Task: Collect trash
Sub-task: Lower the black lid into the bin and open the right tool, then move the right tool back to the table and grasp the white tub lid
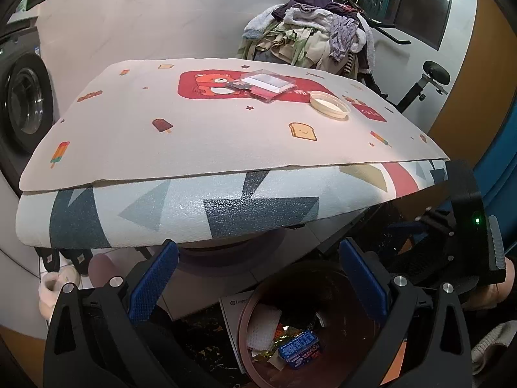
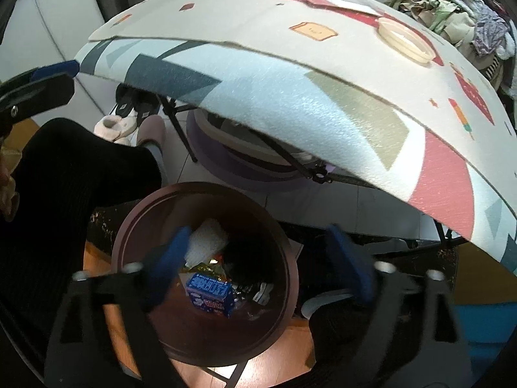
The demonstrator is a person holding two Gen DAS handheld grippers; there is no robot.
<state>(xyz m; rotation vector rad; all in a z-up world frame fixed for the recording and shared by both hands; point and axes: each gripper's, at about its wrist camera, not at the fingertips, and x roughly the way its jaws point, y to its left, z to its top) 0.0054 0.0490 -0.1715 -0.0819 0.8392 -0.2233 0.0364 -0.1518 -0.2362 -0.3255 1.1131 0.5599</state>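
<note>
A dark red round bin (image 2: 284, 294) stands on the floor below the table's front edge; it also shows in the left wrist view (image 1: 352, 349). Inside lie a blue carton (image 2: 210, 296), white paper (image 2: 206, 239) and gold foil. My right gripper (image 2: 258, 258) is open and empty above the bin. My left gripper (image 1: 258, 274) is open and empty, just in front of the table edge. On the table mat (image 1: 194, 148) lie a clear plastic box (image 1: 263, 84) and a round plastic lid (image 1: 329, 104), which also shows in the right wrist view (image 2: 405, 43).
The table has folding legs (image 2: 181, 129). A person's black-trousered leg (image 2: 71, 174) is left of the bin. Slippers (image 2: 116, 126) lie on the floor. A clothes pile (image 1: 310, 35) is behind the table, a washing machine (image 1: 26, 103) at left.
</note>
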